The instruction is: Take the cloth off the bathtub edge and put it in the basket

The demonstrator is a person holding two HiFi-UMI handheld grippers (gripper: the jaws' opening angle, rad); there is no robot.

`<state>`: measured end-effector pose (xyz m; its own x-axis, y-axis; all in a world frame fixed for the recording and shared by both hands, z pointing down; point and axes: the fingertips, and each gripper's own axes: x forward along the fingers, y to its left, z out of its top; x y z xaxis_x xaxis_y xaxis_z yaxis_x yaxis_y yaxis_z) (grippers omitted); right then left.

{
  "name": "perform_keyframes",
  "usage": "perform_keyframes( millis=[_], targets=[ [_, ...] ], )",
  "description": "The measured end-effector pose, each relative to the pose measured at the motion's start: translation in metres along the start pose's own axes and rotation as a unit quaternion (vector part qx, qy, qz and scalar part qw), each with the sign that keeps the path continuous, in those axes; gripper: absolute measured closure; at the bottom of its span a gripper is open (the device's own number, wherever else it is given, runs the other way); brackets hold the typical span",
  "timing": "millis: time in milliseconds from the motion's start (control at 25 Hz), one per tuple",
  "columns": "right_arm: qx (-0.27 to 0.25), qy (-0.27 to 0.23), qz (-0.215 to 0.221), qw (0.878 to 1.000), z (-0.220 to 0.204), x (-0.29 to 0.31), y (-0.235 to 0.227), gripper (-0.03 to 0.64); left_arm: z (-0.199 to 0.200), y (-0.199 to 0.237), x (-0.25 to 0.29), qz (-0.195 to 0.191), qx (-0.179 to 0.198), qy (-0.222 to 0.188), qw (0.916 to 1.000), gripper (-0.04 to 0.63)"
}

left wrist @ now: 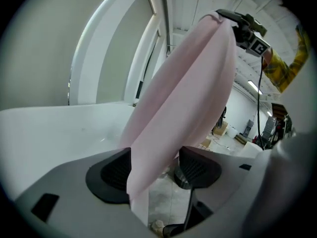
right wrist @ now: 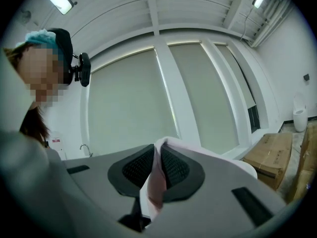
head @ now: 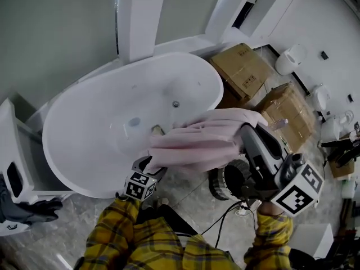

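Several cardboard boxes on the floor just beside the right end of the white bathtub; white fixtures beyond them. Dark round thing on the floor below the cloth, partly hidden by it, with cables trailing near. White window posts close behind the tub. Some open grey floor between tub rim and boxes. Pink cloth: off the tub edge, stretched in the air over the rim and the floor beside it. Right tool: up high, nearly closed, pinches one fold of the cloth. Left tool: lower down, gapes wide, with the hanging cloth passing loosely between the pads.
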<state>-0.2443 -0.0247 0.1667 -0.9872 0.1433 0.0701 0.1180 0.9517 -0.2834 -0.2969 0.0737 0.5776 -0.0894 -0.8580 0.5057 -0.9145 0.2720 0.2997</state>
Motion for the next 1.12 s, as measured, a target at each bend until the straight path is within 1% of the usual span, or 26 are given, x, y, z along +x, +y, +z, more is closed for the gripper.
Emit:
perform_keyframes(
  millis=[80, 120, 200, 320, 360, 520, 560, 680, 760, 840, 880, 960, 1000, 1040, 1120],
  targets=[
    [-0.006, -0.01, 0.001, 1.0, 0.018, -0.011, 0.01, 0.558, 0.002, 0.001, 0.01, -0.011, -0.008, 0.01, 0.9999, 0.275],
    [-0.006, -0.016, 0.002, 1.0, 0.027, -0.017, 0.014, 0.558, 0.002, 0.002, 0.014, -0.01, -0.005, 0.015, 0.9998, 0.27],
    [-0.005, -0.025, 0.004, 1.0, 0.041, -0.028, 0.023, 0.558, 0.006, 0.006, 0.022, 0.005, 0.016, 0.02, 0.9997, 0.259],
    [-0.005, -0.034, 0.008, 0.999, 0.055, -0.044, 0.04, 0.558, 0.022, 0.018, 0.033, 0.035, 0.039, 0.01, 0.9986, 0.259],
    [-0.006, -0.036, 0.008, 0.999, 0.057, -0.049, 0.045, 0.558, 0.029, 0.019, 0.038, 0.035, 0.041, 0.006, 0.9985, 0.258],
    [-0.017, -0.04, -0.009, 0.999, 0.061, -0.069, 0.055, 0.558, 0.054, 0.01, 0.054, 0.011, 0.053, -0.003, 0.9985, 0.261],
    [-0.019, -0.042, -0.014, 0.999, 0.061, -0.074, 0.057, 0.558, 0.059, 0.008, 0.058, 0.006, 0.048, -0.006, 0.9988, 0.267],
    [-0.018, -0.051, -0.038, 0.998, 0.059, -0.092, 0.055, 0.558, 0.072, 0.006, 0.063, -0.016, 0.005, -0.013, 0.9998, 0.327],
    [-0.015, -0.054, -0.056, 0.997, 0.055, -0.102, 0.051, 0.558, 0.083, 0.004, 0.063, -0.027, -0.016, -0.018, 0.9994, 0.418],
    [-0.008, -0.056, -0.07, 0.996, 0.049, -0.111, 0.048, 0.558, 0.093, 0.005, 0.058, -0.026, -0.023, -0.02, 0.9992, 0.534],
    [-0.003, -0.058, -0.075, 0.996, 0.047, -0.114, 0.047, 0.558, 0.099, 0.007, 0.054, -0.023, -0.024, -0.02, 0.9992, 0.557],
    [0.008, -0.064, -0.083, 0.994, 0.043, -0.122, 0.043, 0.558, 0.11, 0.009, 0.044, -0.026, -0.033, -0.027, 0.9988, 0.566],
    [0.012, -0.069, -0.087, 0.994, 0.042, -0.125, 0.039, 0.558, 0.116, 0.01, 0.037, -0.033, -0.043, -0.034, 0.998, 0.568],
    [0.013, -0.074, -0.092, 0.993, 0.041, -0.128, 0.035, 0.558, 0.123, 0.01, 0.031, -0.043, -0.058, -0.043, 0.9965, 0.568],
    [0.014, -0.081, -0.108, 0.991, 0.039, -0.133, 0.023, 0.558, 0.14, 0.008, 0.017, -0.069, -0.097, -0.064, 0.9908, 0.569]
  ],
)
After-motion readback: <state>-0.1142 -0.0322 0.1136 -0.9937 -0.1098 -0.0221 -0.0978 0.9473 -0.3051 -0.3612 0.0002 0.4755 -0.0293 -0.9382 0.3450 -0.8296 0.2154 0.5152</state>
